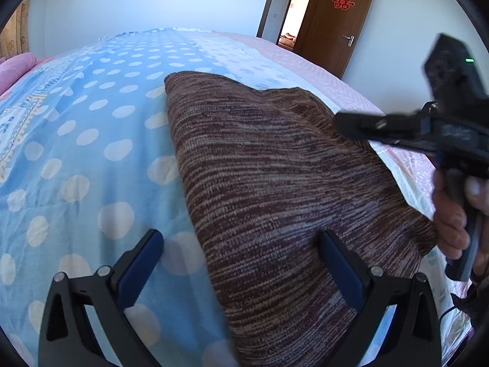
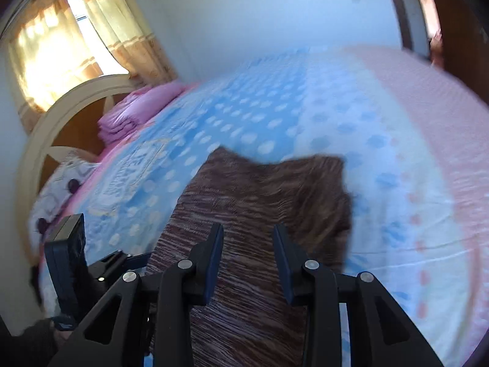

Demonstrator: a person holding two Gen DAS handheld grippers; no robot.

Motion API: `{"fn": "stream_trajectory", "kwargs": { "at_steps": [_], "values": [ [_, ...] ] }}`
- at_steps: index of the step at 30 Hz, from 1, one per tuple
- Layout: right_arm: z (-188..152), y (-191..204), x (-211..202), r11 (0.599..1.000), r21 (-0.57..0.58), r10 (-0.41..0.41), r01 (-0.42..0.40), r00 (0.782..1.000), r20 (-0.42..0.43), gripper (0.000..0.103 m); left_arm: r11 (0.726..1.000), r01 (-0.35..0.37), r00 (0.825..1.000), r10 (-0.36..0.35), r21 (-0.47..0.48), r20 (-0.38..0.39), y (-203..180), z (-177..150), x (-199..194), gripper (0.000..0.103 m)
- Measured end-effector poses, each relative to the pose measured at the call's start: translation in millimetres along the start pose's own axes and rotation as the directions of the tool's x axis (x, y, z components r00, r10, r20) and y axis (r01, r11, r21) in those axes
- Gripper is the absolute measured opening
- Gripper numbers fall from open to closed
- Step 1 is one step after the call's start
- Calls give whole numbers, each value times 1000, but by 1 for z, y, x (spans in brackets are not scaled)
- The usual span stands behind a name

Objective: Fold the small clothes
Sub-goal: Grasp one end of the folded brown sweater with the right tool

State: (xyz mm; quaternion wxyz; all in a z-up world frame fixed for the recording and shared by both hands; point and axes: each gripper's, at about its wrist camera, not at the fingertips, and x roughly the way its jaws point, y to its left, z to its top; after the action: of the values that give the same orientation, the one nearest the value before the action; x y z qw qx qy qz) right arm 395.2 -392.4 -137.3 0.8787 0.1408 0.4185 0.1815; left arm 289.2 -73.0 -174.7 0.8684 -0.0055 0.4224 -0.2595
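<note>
A brown striped knit garment [image 1: 275, 177] lies on the bed, partly folded, with a raised fold at its far right. My left gripper [image 1: 241, 241] is open wide and empty, just above the garment's near left edge. My right gripper [image 2: 248, 238] is open and empty over the same garment [image 2: 259, 214]. In the left wrist view the right gripper's body [image 1: 428, 128] hangs over the garment's right side, held by a hand. The right wrist view is blurred by motion.
The bed has a blue polka-dot sheet [image 1: 91, 153] with a pink band [image 2: 428, 122] on the right. Folded pink bedding [image 2: 131, 116] and a pillow lie by the headboard [image 2: 61, 116]. A brown door [image 1: 336, 21] stands beyond the bed.
</note>
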Motion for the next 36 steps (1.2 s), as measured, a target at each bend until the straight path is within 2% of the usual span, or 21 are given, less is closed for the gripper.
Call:
{"fn": "stream_trajectory", "kwargs": {
  "at_steps": [1,2,3,5,6,8,9,12,14,16,17,18,20,22,23,26,28,32,35,36],
  "values": [
    [0,-7,9,999,3,-48,48,998,-28,34,1000,-1,1000,1,1,0,-1,-1,0,103],
    [-1,-18,17,988,0,-152,152,987,-46,34,1000,-1,1000,1,2,-1,0,0,0,103],
    [-5,-27,16,987,18,-158,158,987,-40,33,1000,0,1000,0,2,-2,1,1,1,103],
    [-12,-45,7,990,100,-98,97,995,5,33,1000,4,1000,-4,-1,-4,1,1,1,103],
    [-16,-46,5,991,91,-99,97,995,12,33,1000,8,1000,-8,-4,-9,2,1,1,103],
    [-22,-32,4,987,-8,-160,160,987,27,33,1000,16,1000,-16,-13,-14,4,2,2,103],
    [-23,-30,2,986,-12,-166,167,986,30,33,1000,15,1000,-16,-12,-11,4,2,2,103],
    [-22,-41,1,992,47,-117,116,993,27,33,1000,10,1000,-10,-7,-9,3,-2,-2,103],
    [-21,-41,1,993,24,-114,113,993,22,33,1000,6,1000,-6,-4,-11,2,-3,-2,103],
    [-19,-34,-5,989,-10,-150,150,989,18,33,1000,7,1000,-7,-5,-13,2,-3,-2,103],
    [-18,-26,-16,980,-20,-198,199,979,49,35,1000,14,1000,-14,-10,-9,3,-3,-3,103],
    [-19,-21,-23,980,-30,-194,197,978,81,35,1000,19,1000,-19,-16,-6,5,-3,-3,103],
    [-26,-6,-45,997,-56,-47,54,992,118,36,999,36,999,-36,-29,0,7,-4,-5,103],
    [-37,7,-54,996,-94,20,-10,994,108,41,998,50,999,-49,-39,9,9,-4,-6,103],
    [-43,10,-50,995,-101,20,-13,998,66,47,997,61,998,-60,-50,14,11,-4,-7,103],
    [-66,1,-31,993,-102,-59,53,997,-56,47,994,85,996,-84,-72,19,14,-5,-9,103],
    [-76,-3,-37,992,-120,-39,36,999,-17,47,994,88,996,-87,-71,19,13,-7,-11,103],
    [-79,-8,-48,995,-94,-30,27,999,-33,47,992,109,994,-108,-67,18,13,-8,-11,103],
    [-72,-18,-60,996,-86,-33,36,999,36,48,995,90,996,-90,-49,16,9,-7,-10,103],
    [-69,-25,-62,997,-63,-30,34,998,55,52,996,84,996,-84,-39,12,7,-8,-9,102]
  ]
}}
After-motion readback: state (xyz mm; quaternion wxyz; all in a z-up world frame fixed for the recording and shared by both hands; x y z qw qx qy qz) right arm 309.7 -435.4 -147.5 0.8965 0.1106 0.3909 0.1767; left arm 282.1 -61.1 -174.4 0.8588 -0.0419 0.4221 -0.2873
